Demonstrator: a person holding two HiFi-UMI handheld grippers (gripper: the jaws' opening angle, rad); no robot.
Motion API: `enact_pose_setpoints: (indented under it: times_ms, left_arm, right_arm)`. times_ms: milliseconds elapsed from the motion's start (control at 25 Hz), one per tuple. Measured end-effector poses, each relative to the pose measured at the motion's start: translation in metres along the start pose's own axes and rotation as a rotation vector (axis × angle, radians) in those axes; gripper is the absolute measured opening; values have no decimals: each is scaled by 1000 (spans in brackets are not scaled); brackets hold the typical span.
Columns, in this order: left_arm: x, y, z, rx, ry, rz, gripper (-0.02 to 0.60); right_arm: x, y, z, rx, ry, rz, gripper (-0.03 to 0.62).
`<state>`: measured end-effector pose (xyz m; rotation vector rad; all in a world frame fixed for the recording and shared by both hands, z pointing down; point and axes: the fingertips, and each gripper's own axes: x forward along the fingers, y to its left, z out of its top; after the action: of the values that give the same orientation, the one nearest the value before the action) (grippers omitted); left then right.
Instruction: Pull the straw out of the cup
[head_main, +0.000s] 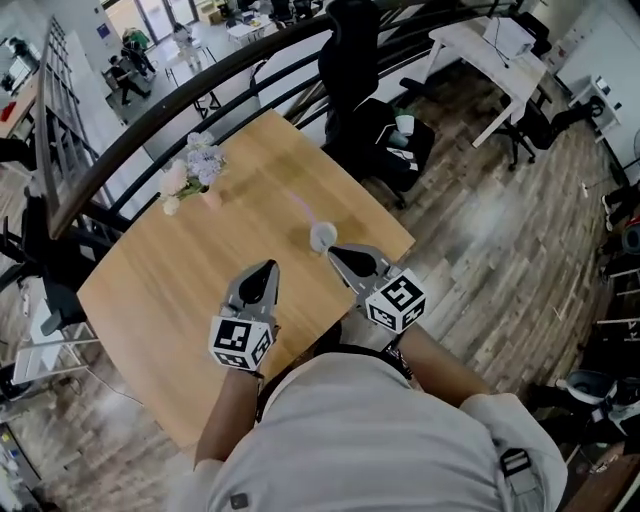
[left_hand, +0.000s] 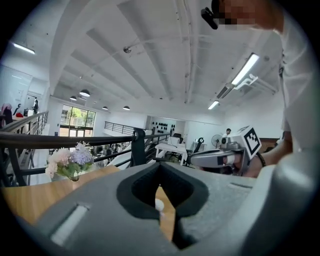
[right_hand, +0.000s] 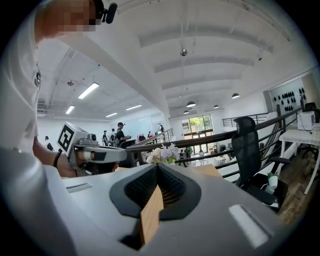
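So the biggest thing here is a light wooden table (head_main: 160, 300), sitting right up against a dark curved railing (head_main: 150, 120) with a lower floor visible beyond it. Past the table's far corner there's a black office chair (head_main: 350, 60) with something dark draped over the seat.

Both grippers hang over the near part of the table, side by side and pointing away from the person. The left gripper (head_main: 267, 266) has its jaws pressed together at the tips with nothing caught between them; its own view just shows a sliver of tabletop through the gap behind the tips. The right gripper (head_main: 334, 252) is the same deal, jaws closed and empty, with only wood grain showing behind them. Each one has its marker cube at the back end.

A little bunch of white and lilac flowers (head_main: 195, 170) stands near the far left edge, well apart from both grippers.

The cup (head_main: 322, 237) is small and pale. It sits on the table by the right edge, just ahead of the right gripper's tip and not touching it. The straw (head_main: 303, 212) is in the cup, a faint pinkish line leaning up and to the left.
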<state>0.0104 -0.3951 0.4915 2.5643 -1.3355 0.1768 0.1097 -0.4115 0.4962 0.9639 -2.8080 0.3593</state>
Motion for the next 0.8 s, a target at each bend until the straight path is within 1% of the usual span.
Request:
enact_pose_setpoints:
  times_ms: [40, 120, 320, 440, 560, 640, 680, 800]
  left_arm:
    - [6, 2, -1, -6, 1, 17, 5]
    - [16, 6, -3, -15, 2, 48, 5]
    - [38, 14, -12, -20, 18, 104, 5]
    - [47, 21, -25, -22, 35, 135, 5]
    - [57, 33, -42, -49, 56, 163, 5]
    - [62, 38, -56, -87, 72, 171, 5]
    - [65, 39, -62, -107, 79, 169, 5]
    - [73, 41, -76, -120, 96, 169, 5]
  right_arm:
    - [5, -8, -2, 2, 10, 14, 12]
    - [15, -24, -10, 4, 34, 39, 35]
    - [35, -57, -30, 20, 92, 76, 67]
    - [47, -69, -47, 35, 138, 99, 87]
    - [60, -82, -62, 46, 173, 107, 107]
    - [69, -89, -74, 57, 203, 112, 124]
    - [73, -92, -82, 63, 220, 113, 123]
    - [86, -101, -101, 79, 263, 119, 123]
